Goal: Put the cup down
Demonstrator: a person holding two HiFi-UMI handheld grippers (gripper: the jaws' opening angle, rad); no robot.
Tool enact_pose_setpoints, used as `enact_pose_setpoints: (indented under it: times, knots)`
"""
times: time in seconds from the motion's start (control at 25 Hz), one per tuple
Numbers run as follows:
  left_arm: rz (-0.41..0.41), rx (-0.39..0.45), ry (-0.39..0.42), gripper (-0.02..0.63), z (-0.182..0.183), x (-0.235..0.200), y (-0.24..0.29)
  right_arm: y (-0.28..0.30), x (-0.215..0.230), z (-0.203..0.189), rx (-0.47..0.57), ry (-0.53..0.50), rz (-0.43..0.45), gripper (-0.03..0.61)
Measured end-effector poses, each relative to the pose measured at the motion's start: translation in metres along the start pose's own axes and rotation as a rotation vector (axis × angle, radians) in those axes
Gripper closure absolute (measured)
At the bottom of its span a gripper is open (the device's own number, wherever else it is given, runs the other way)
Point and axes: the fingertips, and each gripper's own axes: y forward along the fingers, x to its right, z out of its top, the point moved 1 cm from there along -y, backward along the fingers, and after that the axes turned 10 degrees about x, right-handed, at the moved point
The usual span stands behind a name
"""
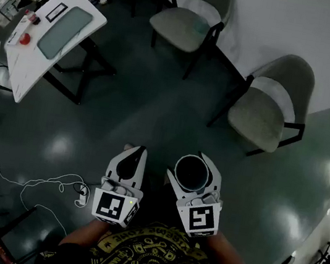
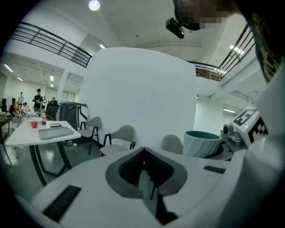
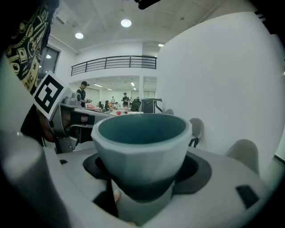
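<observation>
Holding the cup (image 3: 141, 147) upright, the right claw (image 1: 195, 163) was spread wide, with its pads closed on the darker lower part of the cup body. The teal inside faced up and looked empty. The left claw (image 1: 139, 153) was pinched together with nothing in it, just beside the right one, and the two did not touch.

The cup was in mid-air in front of the person's chest, over the dark floor (image 1: 155, 114), and nothing stood under it. The white surface (image 1: 22, 67) stood well apart at the upper left of the head view, carrying a grey pad (image 1: 66, 31) and a red button (image 1: 24, 38). Two chairs (image 1: 258, 116) stood against the wall ahead.

Judgement: the put-down had not started, and the cup still needed carrying to a support.

Risks from here:
- Opening the claw at this spot would drop the cup straight to the floor, since no support was below.
- The grip sat low on a tapering wall, so a quick swing or a forward tilt could let the cup rock or slide out of the pads.
- A loose cable (image 1: 25, 181) lay on the floor toward the surface and could catch a foot on the way over.
- Landing on the pad's edge or near the surface rim could leave the cup tipped, or send it off the side.
</observation>
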Motion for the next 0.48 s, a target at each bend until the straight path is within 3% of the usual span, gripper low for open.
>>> enact_pose_setpoints:
  times: [0.48]
  knots:
    - [0.016, 0.008, -0.001, 0.603, 0.004, -0.006, -0.004, 0.004, -0.005, 0.016, 0.011, -0.019, 0.035, 0.213]
